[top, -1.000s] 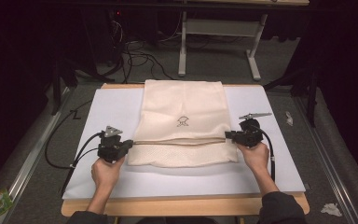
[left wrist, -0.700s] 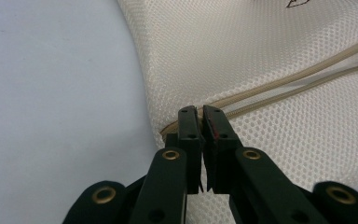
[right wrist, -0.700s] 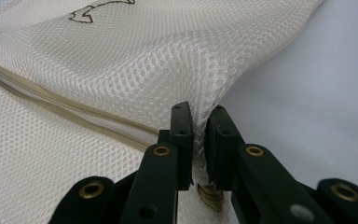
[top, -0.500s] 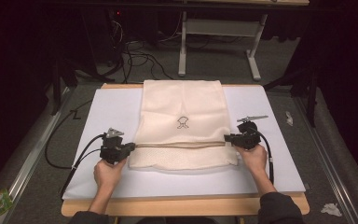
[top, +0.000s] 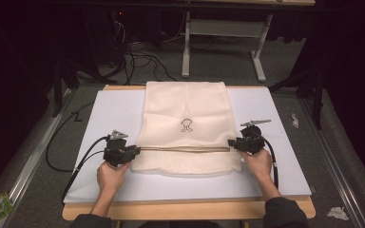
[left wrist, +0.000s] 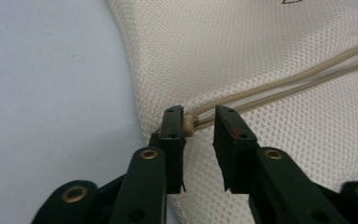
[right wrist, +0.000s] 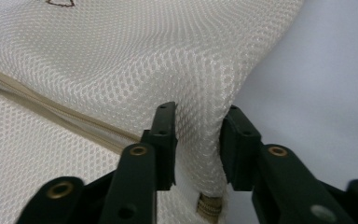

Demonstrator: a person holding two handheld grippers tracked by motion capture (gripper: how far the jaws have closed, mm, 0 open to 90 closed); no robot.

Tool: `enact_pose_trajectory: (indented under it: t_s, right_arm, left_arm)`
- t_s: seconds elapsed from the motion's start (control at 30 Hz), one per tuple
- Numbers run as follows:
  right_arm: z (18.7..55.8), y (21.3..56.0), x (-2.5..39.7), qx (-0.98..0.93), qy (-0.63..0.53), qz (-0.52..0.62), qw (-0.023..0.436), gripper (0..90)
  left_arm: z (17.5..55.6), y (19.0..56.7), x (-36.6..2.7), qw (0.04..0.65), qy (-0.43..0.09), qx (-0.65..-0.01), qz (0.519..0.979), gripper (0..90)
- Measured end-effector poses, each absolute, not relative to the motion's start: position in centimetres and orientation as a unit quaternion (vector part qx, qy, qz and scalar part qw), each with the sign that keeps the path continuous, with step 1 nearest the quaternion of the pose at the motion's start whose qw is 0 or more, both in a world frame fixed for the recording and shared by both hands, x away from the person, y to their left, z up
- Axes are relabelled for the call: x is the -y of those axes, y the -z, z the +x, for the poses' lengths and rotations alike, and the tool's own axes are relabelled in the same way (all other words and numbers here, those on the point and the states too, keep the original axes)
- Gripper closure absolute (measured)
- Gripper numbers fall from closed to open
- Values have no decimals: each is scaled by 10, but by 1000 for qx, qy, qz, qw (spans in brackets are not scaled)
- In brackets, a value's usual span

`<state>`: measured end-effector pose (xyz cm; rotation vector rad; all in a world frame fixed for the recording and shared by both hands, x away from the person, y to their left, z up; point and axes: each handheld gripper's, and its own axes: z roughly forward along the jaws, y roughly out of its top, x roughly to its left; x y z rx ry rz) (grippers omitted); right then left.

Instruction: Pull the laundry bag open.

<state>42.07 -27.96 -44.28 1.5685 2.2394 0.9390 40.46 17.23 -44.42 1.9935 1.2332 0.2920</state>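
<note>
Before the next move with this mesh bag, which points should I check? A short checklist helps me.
1. Cord end between the left claw jaws: ok.
2. Left claw closed on the cord: not ok, a gap remains.
3. Right claw pinching the mesh bag: ok, a fold fills its jaws.
4. Bag centred on the white sheet: ok.
5. Firmness of the right grip: cannot tell.

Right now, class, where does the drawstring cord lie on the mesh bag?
In the high view the drawstring cord runs straight across the mesh bag near its front end, just below the small printed logo, between the left claw and right claw.
</note>
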Motion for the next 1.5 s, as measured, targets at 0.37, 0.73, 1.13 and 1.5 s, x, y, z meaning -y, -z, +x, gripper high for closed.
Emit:
enact_pose_trajectory:
  t_s: [0.37, 0.73, 1.13, 1.5]
  right_arm:
    - [413, 434, 276, -770, -324, 529, 150, 485]
    - [402, 417, 282, -760, -359, 515, 167, 510]
    - [380, 394, 294, -740, -404, 506, 182, 538]
    - [357, 384, 317, -713, -439, 507, 202, 580]
  left_arm:
    - [400, 431, -184, 418, -132, -475, 763, 522]
    - [396, 420, -194, 446, -138, -471, 748, 498]
    - [381, 407, -209, 464, -159, -465, 737, 489]
    - [359, 396, -224, 472, -195, -458, 728, 488]
